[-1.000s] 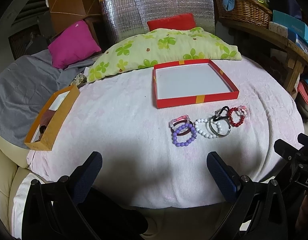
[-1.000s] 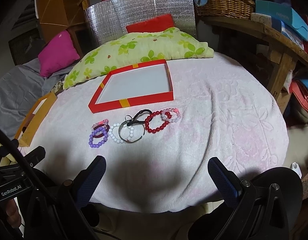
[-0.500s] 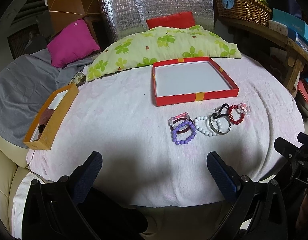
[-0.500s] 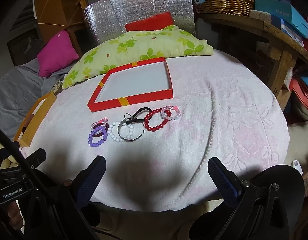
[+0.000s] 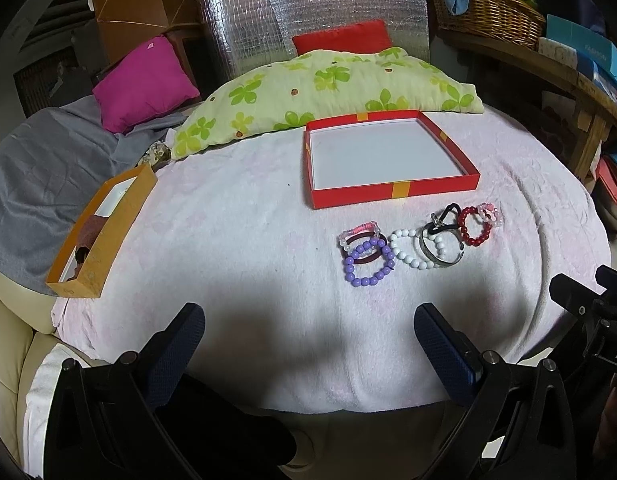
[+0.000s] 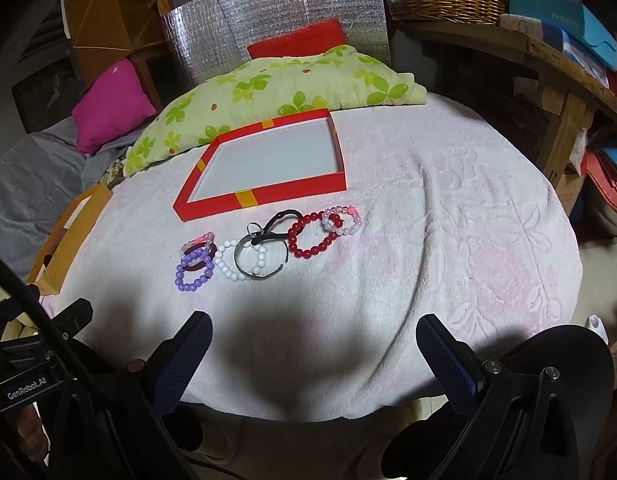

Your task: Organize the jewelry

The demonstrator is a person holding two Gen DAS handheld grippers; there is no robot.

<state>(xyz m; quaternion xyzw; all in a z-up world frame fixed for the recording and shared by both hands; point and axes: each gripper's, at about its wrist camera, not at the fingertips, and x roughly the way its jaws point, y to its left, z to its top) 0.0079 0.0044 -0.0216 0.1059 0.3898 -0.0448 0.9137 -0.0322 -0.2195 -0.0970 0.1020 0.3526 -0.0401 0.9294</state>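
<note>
A row of bracelets lies on the pink cloth in front of an empty red box (image 5: 392, 192) (image 6: 264, 196) with a white floor. From left: a purple bead bracelet (image 5: 369, 265) (image 6: 194, 270) over a pink clear one, a white bead bracelet (image 5: 408, 249) (image 6: 228, 264), a silver bangle (image 5: 442, 246) (image 6: 260, 256) with a black loop, a red bead bracelet (image 5: 475, 226) (image 6: 312, 236) and a pale pink one (image 6: 342, 220). My left gripper (image 5: 308, 328) and right gripper (image 6: 312, 338) hover open near the front edge, short of the bracelets, holding nothing.
An orange box (image 5: 104, 224) sits at the cloth's left edge. A green floral pillow (image 5: 328, 88) lies behind the red box, with a magenta cushion (image 5: 144, 80) to its left. A wooden bench (image 6: 548, 56) with a wicker basket (image 5: 492, 8) stands at right.
Both views have drifted slightly: the bracelets and red box sit a little higher and closer in frame. Nothing on the cloth has moved and both grippers stay open.
</note>
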